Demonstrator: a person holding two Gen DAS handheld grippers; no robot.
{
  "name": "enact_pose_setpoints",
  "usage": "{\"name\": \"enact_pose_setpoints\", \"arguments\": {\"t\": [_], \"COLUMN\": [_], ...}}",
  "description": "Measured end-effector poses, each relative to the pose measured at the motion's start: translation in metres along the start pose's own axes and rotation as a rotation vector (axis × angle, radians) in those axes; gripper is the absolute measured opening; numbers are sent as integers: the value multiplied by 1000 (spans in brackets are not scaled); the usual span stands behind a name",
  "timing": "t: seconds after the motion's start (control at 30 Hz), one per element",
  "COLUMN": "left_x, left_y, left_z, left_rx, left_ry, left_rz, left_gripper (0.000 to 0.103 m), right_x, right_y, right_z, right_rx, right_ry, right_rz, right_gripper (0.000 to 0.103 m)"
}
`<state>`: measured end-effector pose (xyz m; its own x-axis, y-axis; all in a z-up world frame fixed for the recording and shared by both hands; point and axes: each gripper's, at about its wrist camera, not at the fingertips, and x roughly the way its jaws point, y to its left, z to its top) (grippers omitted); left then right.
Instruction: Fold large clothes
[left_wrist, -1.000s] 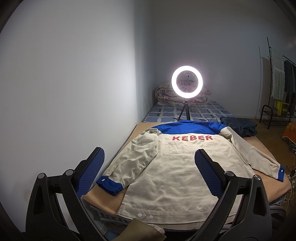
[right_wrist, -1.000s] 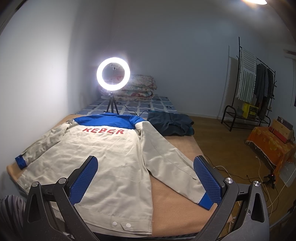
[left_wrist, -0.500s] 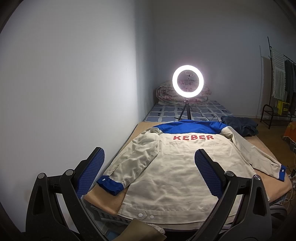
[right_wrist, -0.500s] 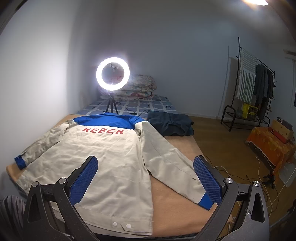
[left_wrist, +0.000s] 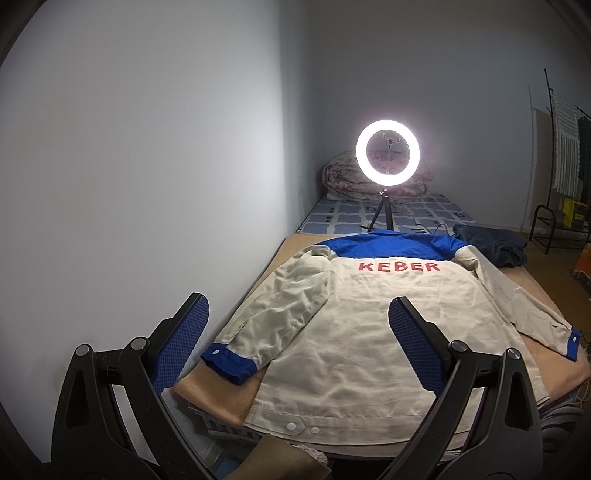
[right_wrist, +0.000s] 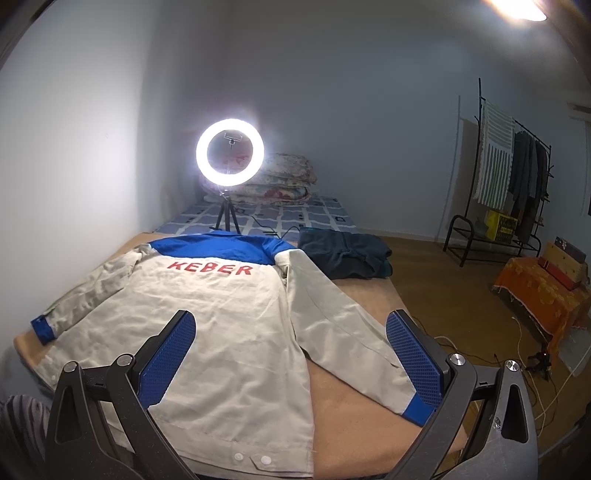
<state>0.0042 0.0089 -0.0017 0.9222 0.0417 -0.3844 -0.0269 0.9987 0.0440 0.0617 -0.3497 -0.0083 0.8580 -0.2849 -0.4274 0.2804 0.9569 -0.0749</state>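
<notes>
Tan bed (right_wrist: 362, 417) beside white wall (left_wrist: 147, 166)

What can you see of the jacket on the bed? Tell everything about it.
The jacket lies flat, back up, on a tan blanket. It looks like creased cream cloth with a blue yoke, collar and cuffs, red letters KEBER across the back, and white snaps at the hem. Both sleeves are spread outward. Neither gripper touches it.

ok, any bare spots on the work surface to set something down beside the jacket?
Bare tan surface shows between the jacket body and its right sleeve, and a smaller corner by the left cuff. The far right corner is taken by the dark folded garment; the ring light tripod crowds the collar end.
</notes>
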Motion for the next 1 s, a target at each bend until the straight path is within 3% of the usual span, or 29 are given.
{"name": "enact_pose_setpoints", "arguments": {"t": [0.43,0.67,0.77,1.0], "left_x": [20,31,37,53], "left_y": [38,74,84,105], "left_z": [-11,-43,-56,-88], "left_rx": [-11,-30,-20,-53], "left_ry": [9,44,64,153], "left_rz": [85,114,150,150], "left_gripper": [100,100,100,96], "right_x": [24,44,59,96], "right_y": [40,96,123,193], "right_z": [39,61,69,76], "right_rx": [-51,-161,-203,-217], "right_ry": [-30,-110,-82,32], "right_rz": [79,224,291,488], "right_gripper": [103,103,103,103]}}
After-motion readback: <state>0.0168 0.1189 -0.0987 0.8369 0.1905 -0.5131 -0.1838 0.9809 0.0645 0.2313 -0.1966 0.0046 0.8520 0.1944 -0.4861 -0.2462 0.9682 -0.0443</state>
